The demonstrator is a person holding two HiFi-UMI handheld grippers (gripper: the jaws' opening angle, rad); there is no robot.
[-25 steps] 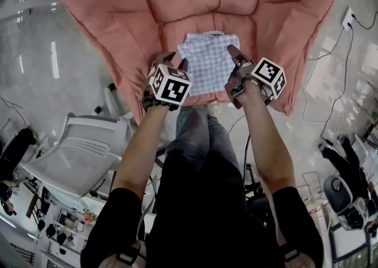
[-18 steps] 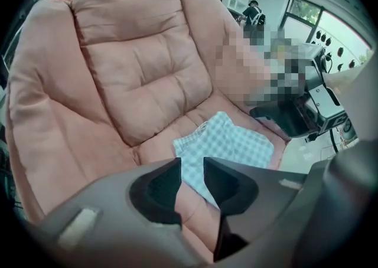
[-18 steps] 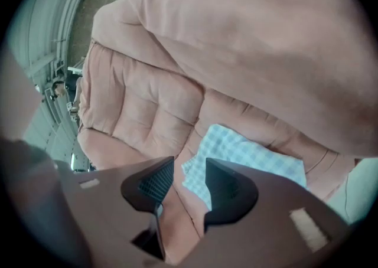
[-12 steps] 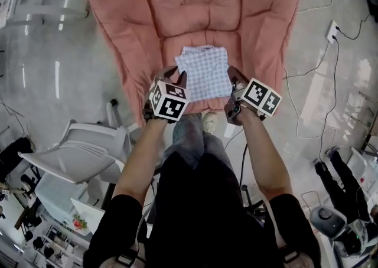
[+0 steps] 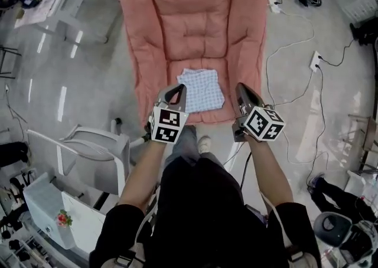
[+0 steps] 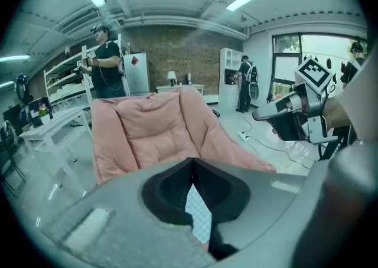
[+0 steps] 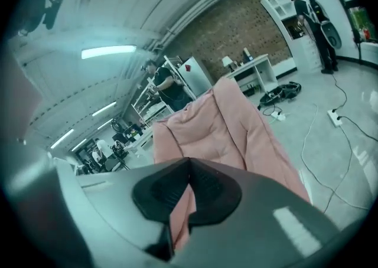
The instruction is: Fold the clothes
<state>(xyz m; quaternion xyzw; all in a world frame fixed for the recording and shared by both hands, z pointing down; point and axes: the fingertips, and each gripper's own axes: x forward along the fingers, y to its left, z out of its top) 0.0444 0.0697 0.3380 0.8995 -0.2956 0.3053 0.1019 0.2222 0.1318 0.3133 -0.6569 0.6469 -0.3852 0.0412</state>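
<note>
A folded blue-and-white checked garment (image 5: 201, 88) lies on the front part of a pink padded cushion (image 5: 195, 25). My left gripper (image 5: 178, 92) hangs above the garment's left edge, clear of it. Its jaws have just been closing and now stand shut with nothing between them. My right gripper (image 5: 242, 93) is to the right of the garment, also raised; its jaws have just closed too and are empty. In the left gripper view a strip of the checked cloth (image 6: 199, 218) shows below the shut jaws. The right gripper view looks over the pink cushion (image 7: 218, 125).
A white chair (image 5: 88, 157) stands at the lower left. Cables and a power strip (image 5: 316, 60) trail over the grey floor to the right. A white table (image 5: 65, 1) is at the upper left. People stand far back by shelves and a cabinet (image 6: 106, 66).
Both grippers have lifted up and away from the garment and gone from open to shut. The garment stays folded on the cushion, and the whole scene now looks farther below.
</note>
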